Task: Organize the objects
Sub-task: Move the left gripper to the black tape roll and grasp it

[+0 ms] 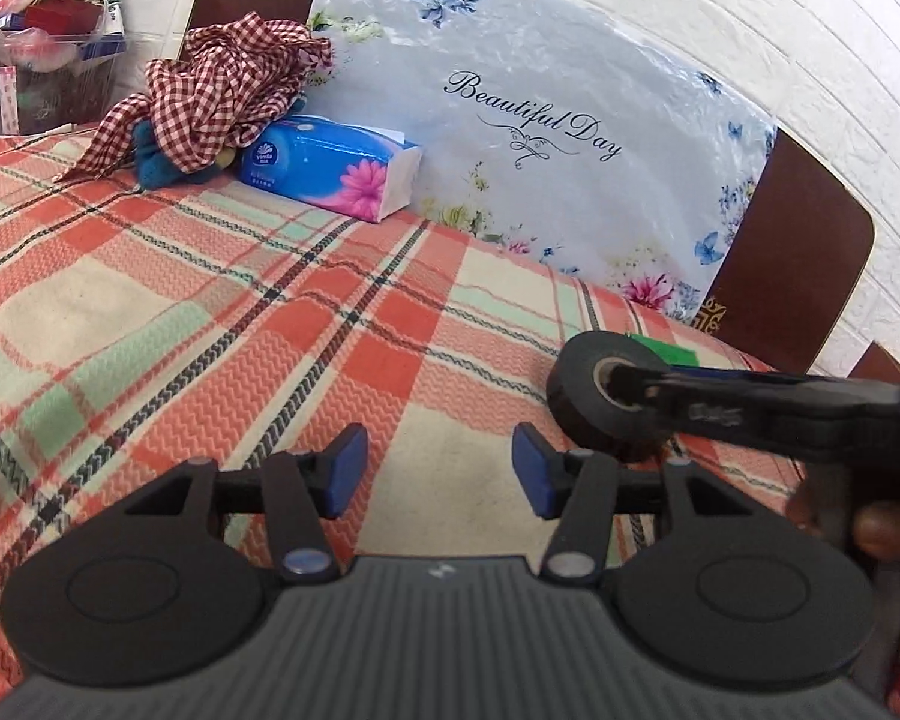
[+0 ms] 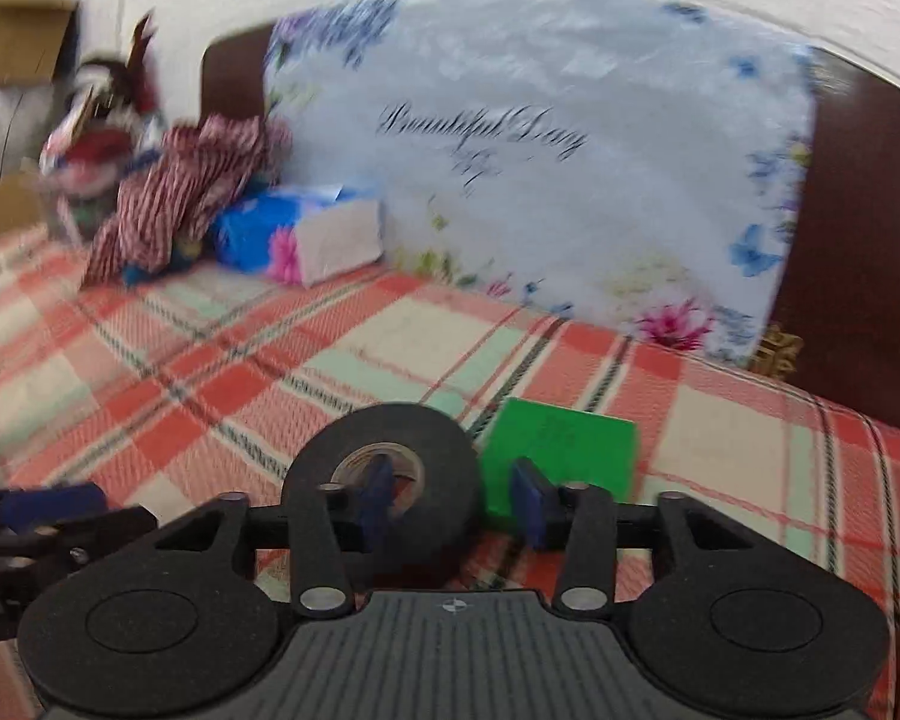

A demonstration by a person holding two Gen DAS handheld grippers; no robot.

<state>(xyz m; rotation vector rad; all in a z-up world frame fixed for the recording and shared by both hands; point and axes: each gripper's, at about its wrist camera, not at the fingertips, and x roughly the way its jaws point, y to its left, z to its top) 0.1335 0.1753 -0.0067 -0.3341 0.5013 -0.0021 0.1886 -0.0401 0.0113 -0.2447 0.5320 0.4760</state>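
Holding a black tape roll [image 2: 384, 474], the right tongs [image 2: 450, 501] have one blue pad poked through the roll's core and the other on the outside, so the roll's wall sits pinched between them just above the plaid blanket [image 1: 210, 300] on the bed. The right wrist view is pretty smeared, so I think the grip is firm but can't swear to it. A green block [image 2: 561, 450] lies on the blanket right behind the roll. The left tongs [image 1: 439, 471] are about half open with nothing between the pads, hovering over the blanket just beside the roll. Further back, a blue tissue pack [image 1: 330, 165] and a checkered cloth [image 1: 210, 90] sit against the floral headboard cover [image 1: 570, 138].
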